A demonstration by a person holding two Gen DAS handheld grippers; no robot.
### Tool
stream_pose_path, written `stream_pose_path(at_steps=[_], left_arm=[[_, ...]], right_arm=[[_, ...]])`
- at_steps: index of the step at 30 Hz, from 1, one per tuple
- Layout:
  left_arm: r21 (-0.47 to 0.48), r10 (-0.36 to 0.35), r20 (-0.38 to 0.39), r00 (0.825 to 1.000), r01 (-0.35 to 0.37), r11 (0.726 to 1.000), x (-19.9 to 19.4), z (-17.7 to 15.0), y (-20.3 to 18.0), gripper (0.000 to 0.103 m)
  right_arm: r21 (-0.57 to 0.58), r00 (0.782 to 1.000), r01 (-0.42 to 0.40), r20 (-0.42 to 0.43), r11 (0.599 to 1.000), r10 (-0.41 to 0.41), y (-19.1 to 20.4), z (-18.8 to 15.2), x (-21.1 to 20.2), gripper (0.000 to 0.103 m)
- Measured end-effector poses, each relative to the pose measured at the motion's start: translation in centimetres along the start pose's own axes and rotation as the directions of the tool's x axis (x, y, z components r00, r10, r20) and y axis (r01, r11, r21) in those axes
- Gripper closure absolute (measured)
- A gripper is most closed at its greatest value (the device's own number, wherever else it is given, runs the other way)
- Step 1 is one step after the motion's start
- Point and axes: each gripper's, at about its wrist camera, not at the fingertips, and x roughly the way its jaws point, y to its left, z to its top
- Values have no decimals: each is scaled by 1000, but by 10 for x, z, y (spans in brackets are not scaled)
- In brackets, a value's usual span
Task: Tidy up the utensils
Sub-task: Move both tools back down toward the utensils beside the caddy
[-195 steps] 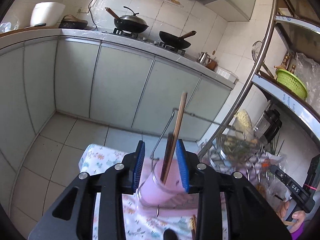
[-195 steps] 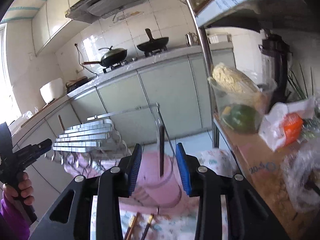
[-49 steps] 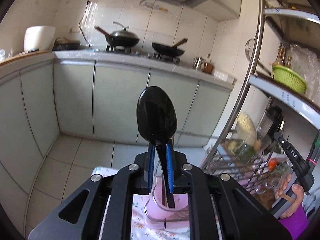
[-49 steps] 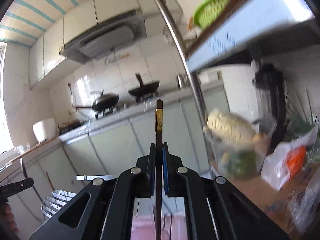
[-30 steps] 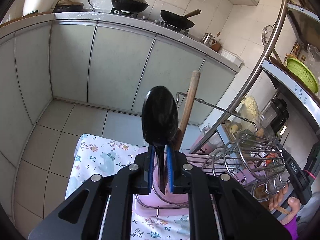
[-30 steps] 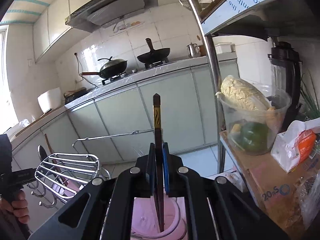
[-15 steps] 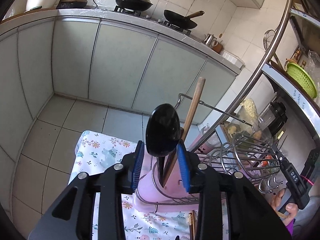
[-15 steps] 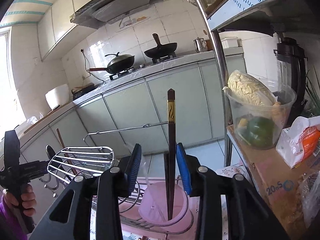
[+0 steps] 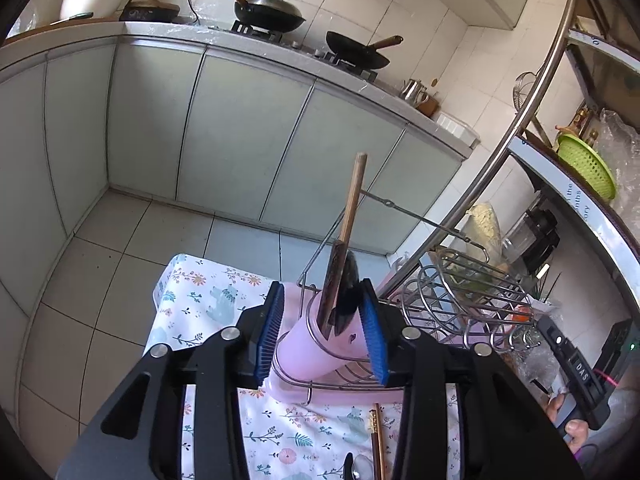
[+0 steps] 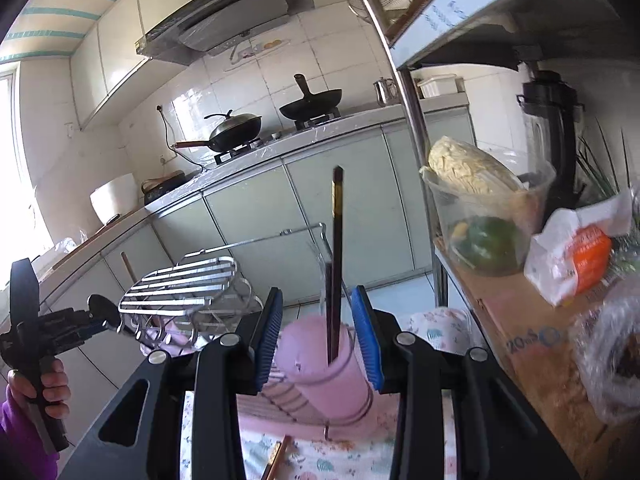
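Hovering both grippers over the pink cup, we have nothing in either one: the left gripper stands spread wide on either side of the cup's mouth, and the right gripper is just as released around it. The cup is our landmark, smooth matte plastic, round, seated inside a chrome wire rack whose ring seems to keep it from tipping. Standing upright in the cup are a black spoon, glossy and oval, and a wooden-handled utensil leaning out past the rim toward the cabinets. From the right wrist view we see a dark chopstick, slim and square-ended with a gold band near its top, standing in the cup too. We judge they stand handle-down or tip-down so they stay gathered and easy to pull. On the near side of the cup, more pieces lie flat on the floral cloth: a gold-banded chopstick and what looks like a spoon, likely ours to collect next.
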Motion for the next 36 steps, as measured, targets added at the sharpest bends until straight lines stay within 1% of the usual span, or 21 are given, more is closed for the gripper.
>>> stream_pose_path(at_steps=[7, 11, 13, 15, 18, 20, 21, 23, 24, 25, 27, 30, 32, 34, 36], left_arm=[[-23, -20, 13, 1000, 21, 1000, -16, -7, 6, 64], [7, -19, 30, 999, 19, 1000, -22, -10, 4, 64], [53, 1, 59, 998, -4, 999, -20, -4, -4, 64], [93, 5, 72, 997, -12, 996, -16, 4, -13, 64], [111, 13, 70, 998, -20, 994, -4, 20, -21, 64], [113, 39, 72, 997, -47, 992, 3, 28, -23, 64], [102, 39, 70, 997, -46, 994, 3, 31, -23, 64], [71, 6, 90, 996, -12, 997, -5, 36, -17, 64], [60, -3, 115, 993, -4, 998, -13, 35, -12, 64], [54, -22, 141, 990, 14, 998, -22, 31, -7, 64], [54, -46, 153, 987, 39, 998, -33, 18, 2, 63], [52, -94, 127, 988, 88, 995, -43, -16, 18, 63], [63, -105, 113, 988, 98, 993, -45, -35, 21, 61], [103, -107, 104, 989, 96, 990, -40, -48, 15, 60], [142, -100, 101, 990, 85, 986, -32, -51, 5, 60]], right_arm=[[26, 999, -6, -47, 1000, 7, -3, -20, -10, 67], [26, 996, -14, -83, 1000, 16, -1, -34, -7, 67], [22, 995, -11, -102, 1000, 13, 0, -39, -2, 67], [39, 992, -21, -121, 999, 25, 1, -42, 3, 67], [51, 991, -30, -129, 998, 36, 1, -44, 7, 67], [43, 990, -25, -135, 999, 31, 2, -46, 9, 67], [42, 990, -24, -138, 999, 30, 2, -46, 10, 67], [45, 990, -24, -141, 999, 30, -1, -47, 10, 67], [48, 989, -25, -143, 999, 31, -3, -48, 11, 67], [51, 989, -26, -145, 998, 33, -4, -49, 11, 67], [61, 987, -30, -155, 998, 39, -8, -52, 13, 67], [76, 984, -31, -174, 997, 43, -12, -57, 18, 67], [85, 981, -34, -187, 996, 50, -12, -60, 20, 67], [87, 978, -41, -201, 995, 58, -11, -64, 24, 67], [83, 976, -46, -209, 995, 62, -8, -66, 26, 67]])
